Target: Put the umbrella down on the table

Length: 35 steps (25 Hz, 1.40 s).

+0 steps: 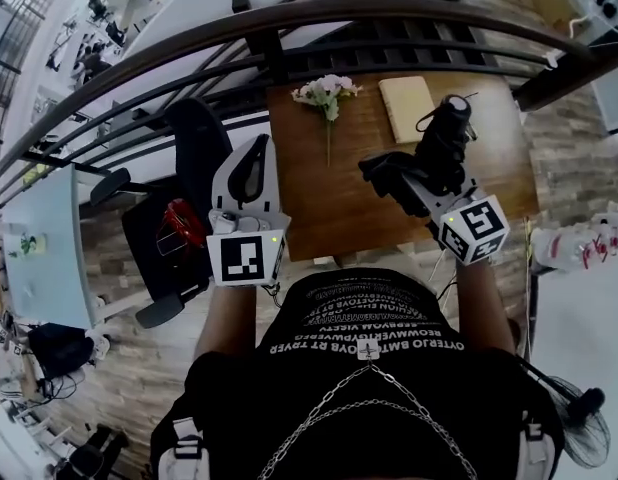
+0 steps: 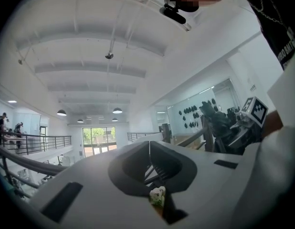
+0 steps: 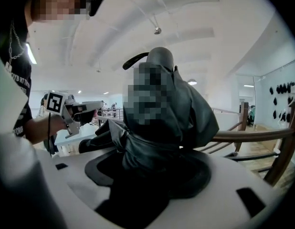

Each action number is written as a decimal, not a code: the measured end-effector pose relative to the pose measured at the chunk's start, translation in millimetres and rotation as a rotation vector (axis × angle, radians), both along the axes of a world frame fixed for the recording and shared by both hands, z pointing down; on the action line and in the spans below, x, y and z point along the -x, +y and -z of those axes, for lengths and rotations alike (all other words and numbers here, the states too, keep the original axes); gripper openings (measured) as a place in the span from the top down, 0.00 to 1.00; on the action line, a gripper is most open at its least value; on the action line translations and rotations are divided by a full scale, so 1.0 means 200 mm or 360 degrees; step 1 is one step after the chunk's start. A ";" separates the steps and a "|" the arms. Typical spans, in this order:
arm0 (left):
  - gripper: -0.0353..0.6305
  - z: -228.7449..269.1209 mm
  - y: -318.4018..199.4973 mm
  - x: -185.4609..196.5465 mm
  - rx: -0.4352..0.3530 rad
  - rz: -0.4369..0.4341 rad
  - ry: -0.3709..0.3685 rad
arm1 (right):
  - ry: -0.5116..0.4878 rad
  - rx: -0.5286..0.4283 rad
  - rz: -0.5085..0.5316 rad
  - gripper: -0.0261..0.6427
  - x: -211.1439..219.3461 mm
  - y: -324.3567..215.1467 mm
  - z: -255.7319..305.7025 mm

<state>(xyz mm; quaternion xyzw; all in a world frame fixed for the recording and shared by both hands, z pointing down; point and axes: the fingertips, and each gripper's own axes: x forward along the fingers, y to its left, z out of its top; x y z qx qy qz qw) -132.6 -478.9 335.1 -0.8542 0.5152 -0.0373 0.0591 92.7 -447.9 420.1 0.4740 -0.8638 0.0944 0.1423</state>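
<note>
A folded black umbrella point(image 1: 441, 140) hangs over the right half of the brown wooden table point(image 1: 344, 223), with my right gripper point(image 1: 414, 178) shut on it. In the right gripper view the umbrella point(image 3: 162, 113) bulges up between the white jaws of my right gripper point(image 3: 152, 163), its strap end sticking out at the top. My left gripper point(image 1: 251, 165) hovers at the table's left edge, its jaws together and nothing in them. In the left gripper view the left gripper point(image 2: 149, 146) points level, and the flowers point(image 2: 157, 194) show through the gap behind its jaws.
A small bunch of pale flowers point(image 1: 326, 93) and a tan notebook point(image 1: 406, 108) lie at the table's far side. A black chair point(image 1: 194, 138) with a red item point(image 1: 179, 223) stands left of the table. A dark curved railing point(image 1: 289, 18) runs behind it.
</note>
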 end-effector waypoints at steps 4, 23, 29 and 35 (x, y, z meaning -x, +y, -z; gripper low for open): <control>0.90 -0.01 0.00 -0.06 0.0009 0.0044 -0.0047 | -0.0011 0.0271 -0.0006 0.54 -0.05 -0.03 -0.29; 0.90 -0.08 -0.01 -0.16 0.0106 0.0257 -0.0096 | 0.0008 0.0898 0.0282 0.54 0.03 0.01 -1.23; 0.90 -0.13 0.01 -0.15 0.0157 0.0307 -0.0139 | 0.0068 0.1071 0.0298 0.54 0.02 0.08 -1.54; 0.90 -0.13 0.03 -0.16 0.0185 0.0308 -0.0212 | 0.0098 0.1218 0.0252 0.54 0.00 0.12 -1.77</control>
